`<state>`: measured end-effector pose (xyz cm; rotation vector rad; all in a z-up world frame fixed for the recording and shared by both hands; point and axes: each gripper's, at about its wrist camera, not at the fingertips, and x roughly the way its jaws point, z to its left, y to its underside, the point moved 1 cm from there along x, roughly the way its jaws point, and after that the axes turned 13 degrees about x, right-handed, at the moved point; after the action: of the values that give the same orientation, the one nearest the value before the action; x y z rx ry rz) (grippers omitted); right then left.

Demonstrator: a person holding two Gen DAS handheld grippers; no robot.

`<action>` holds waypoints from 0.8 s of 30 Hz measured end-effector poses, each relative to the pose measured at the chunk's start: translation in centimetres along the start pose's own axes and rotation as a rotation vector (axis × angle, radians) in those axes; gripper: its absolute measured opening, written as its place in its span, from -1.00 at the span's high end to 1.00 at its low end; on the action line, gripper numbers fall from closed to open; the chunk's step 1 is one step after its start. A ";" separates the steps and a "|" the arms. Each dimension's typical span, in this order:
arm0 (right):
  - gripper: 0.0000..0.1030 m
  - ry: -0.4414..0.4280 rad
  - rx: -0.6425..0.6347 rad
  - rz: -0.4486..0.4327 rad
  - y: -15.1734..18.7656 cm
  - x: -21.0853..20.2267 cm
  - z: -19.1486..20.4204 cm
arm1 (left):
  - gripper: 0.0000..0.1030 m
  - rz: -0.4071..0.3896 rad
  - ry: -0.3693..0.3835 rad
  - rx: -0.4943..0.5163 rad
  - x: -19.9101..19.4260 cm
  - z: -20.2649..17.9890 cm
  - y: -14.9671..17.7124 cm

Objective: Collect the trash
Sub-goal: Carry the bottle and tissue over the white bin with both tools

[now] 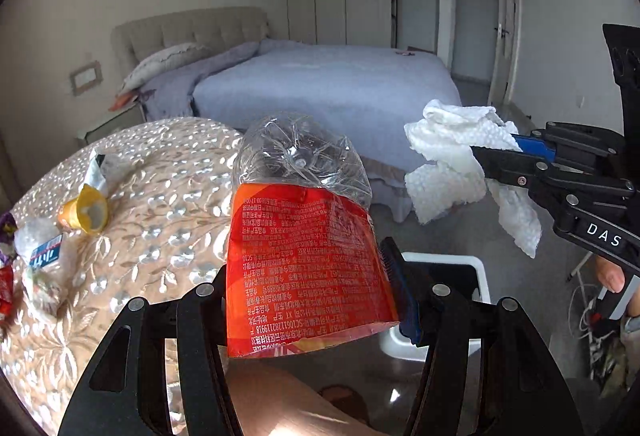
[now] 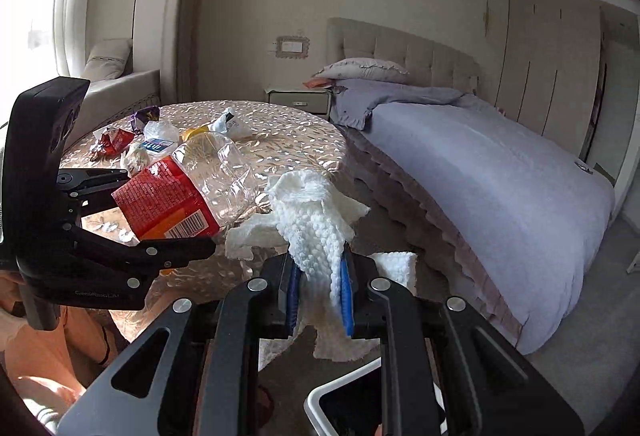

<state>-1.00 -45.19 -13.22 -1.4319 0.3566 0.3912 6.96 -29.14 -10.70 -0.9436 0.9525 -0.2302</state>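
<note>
My left gripper (image 1: 308,276) is shut on a crushed clear plastic bottle (image 1: 308,256) with a red-orange label, held up off the table. The right wrist view shows that bottle (image 2: 176,204) tilted in the left gripper (image 2: 168,212) at the left. My right gripper (image 2: 320,286) is shut on a crumpled white paper towel (image 2: 316,220) that hangs between its blue pads. In the left wrist view the right gripper (image 1: 496,148) comes in from the right with the towel (image 1: 444,156). A white bin with a black liner (image 1: 448,258) stands on the floor below both grippers (image 2: 320,398).
A round table (image 1: 160,188) with an embossed cloth carries more trash: a tipped yellow cup (image 1: 90,212) and several wrappers (image 2: 116,140). A bed (image 2: 500,188) with a lilac cover stands behind. A person's leg (image 1: 280,404) is below the left gripper.
</note>
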 end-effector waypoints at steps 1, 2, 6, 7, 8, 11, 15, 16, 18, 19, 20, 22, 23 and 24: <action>0.65 0.014 0.004 0.006 0.3 -0.1 -0.6 | -0.12 0.004 0.018 0.016 0.5 -0.7 -0.2; 0.65 0.028 0.009 0.012 0.7 -0.2 -1.1 | -0.12 0.008 0.037 0.033 1.1 -1.5 -0.4; 0.64 0.073 0.037 0.042 2.2 -0.3 -3.1 | -0.12 0.032 0.100 0.097 3.4 -4.2 -0.8; 0.64 0.081 0.045 0.054 2.7 -0.3 -3.8 | -0.12 0.038 0.118 0.111 4.0 -4.9 -0.9; 0.64 0.091 0.052 0.065 3.2 -0.2 -4.3 | -0.12 0.041 0.139 0.125 4.5 -5.5 -0.9; 0.64 0.112 0.076 0.101 4.7 0.1 -5.9 | -0.12 0.061 0.193 0.184 6.2 -7.2 -0.8; 0.64 0.127 0.087 0.155 6.9 1.0 -8.0 | -0.12 0.074 0.289 0.287 8.2 -9.9 -0.6; 0.64 0.128 0.089 0.171 7.4 1.3 -8.5 | -0.12 0.080 0.312 0.311 8.7 -10.5 -0.5; 0.62 0.124 0.084 0.200 8.5 1.9 -9.4 | -0.12 0.090 0.360 0.357 9.9 -11.5 -0.3; 0.62 0.123 0.085 0.216 9.0 2.3 -10.3 | -0.12 0.094 0.385 0.377 10.6 -11.8 -0.1; 0.62 0.117 0.091 0.237 9.6 2.7 -11.1 | -0.12 0.097 0.409 0.396 11.3 -12.0 0.0; 0.62 0.100 0.115 0.272 10.7 3.4 -12.8 | -0.12 0.110 0.458 0.430 12.8 -12.6 0.2; 0.61 0.089 0.129 0.293 11.1 3.9 -13.5 | -0.12 0.118 0.485 0.443 13.7 -12.8 0.3; 0.62 0.082 0.138 0.310 11.6 4.3 -14.1 | -0.12 0.125 0.510 0.455 14.5 -13.0 0.4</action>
<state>-2.60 -57.88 -26.90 -1.2614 0.6643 0.5489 5.30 -44.47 -22.60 -0.4044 1.3487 -0.5732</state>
